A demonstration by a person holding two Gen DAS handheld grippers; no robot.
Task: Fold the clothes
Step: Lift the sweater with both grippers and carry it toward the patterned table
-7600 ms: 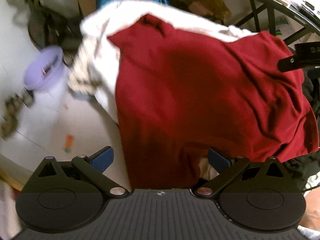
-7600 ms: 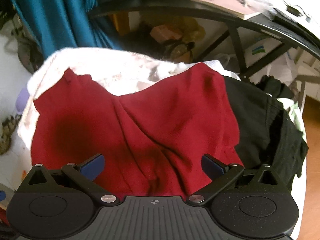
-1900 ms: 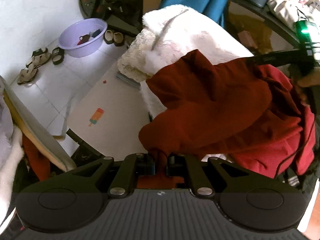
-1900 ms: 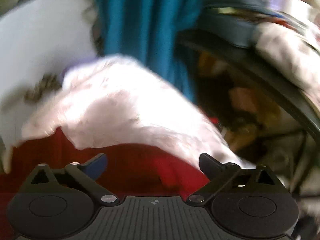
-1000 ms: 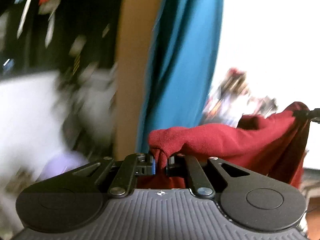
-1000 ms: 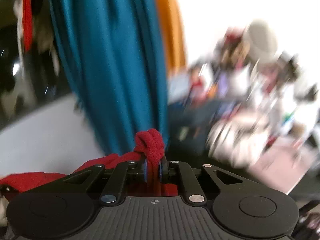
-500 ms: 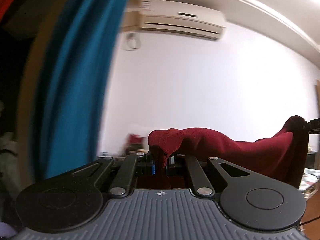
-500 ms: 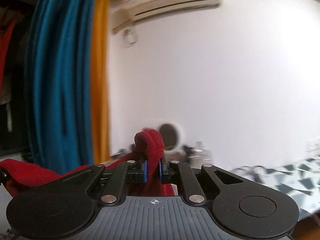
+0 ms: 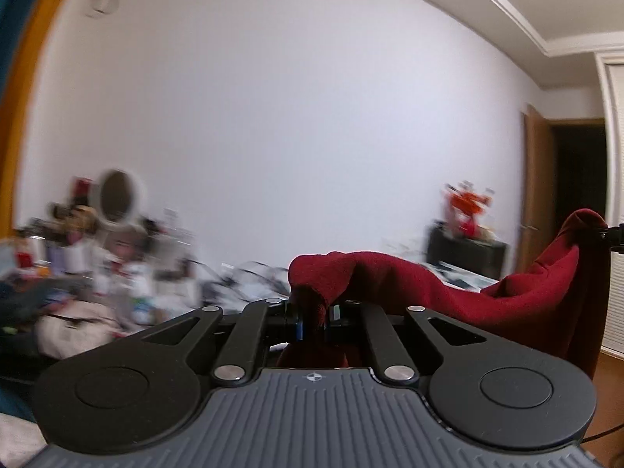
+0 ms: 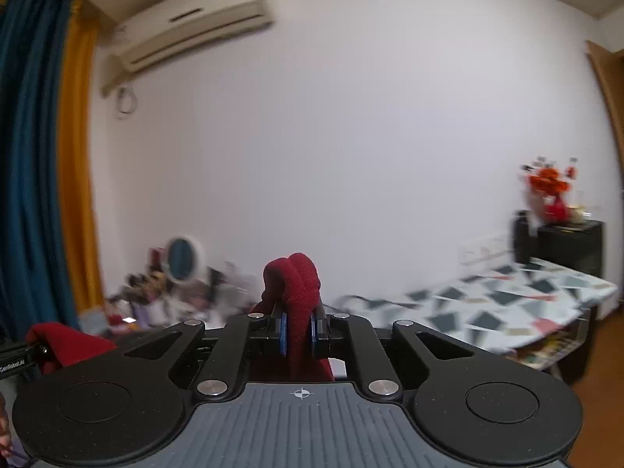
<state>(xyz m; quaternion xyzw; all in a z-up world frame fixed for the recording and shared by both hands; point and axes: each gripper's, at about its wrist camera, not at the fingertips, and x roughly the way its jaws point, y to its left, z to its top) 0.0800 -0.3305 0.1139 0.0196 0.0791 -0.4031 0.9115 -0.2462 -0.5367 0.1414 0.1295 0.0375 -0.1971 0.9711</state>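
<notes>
While both cameras are pointing out across the room rather than down, we are holding the red garment [image 9: 448,292] up in the air between our two tools. We are pinching one bunched corner of it in the left gripper [image 9: 312,318], whose two fingers are pressed together on the cloth so that a rounded fold is poking up above them. From there the fabric is sagging to the right and rising again to a second peak at the far right edge of the left view, where the tip of the other tool is just showing. We are clamping that other corner in the right gripper [image 10: 298,331], its blue pads [image 10: 283,331] squeezing a thick roll of the red cloth that is sticking up between them. In the right view the rest of the garment is appearing again at the lower left, beside the tip of the left tool. Behind the cloth we are facing a white wall [image 10: 351,136], with an air conditioner [image 10: 195,19] high on it, blue and orange curtains [image 10: 43,175] at the left, a cluttered surface with a round mirror [image 10: 181,259] below, and a table under a patterned cloth [image 10: 507,300] at the right.
</notes>
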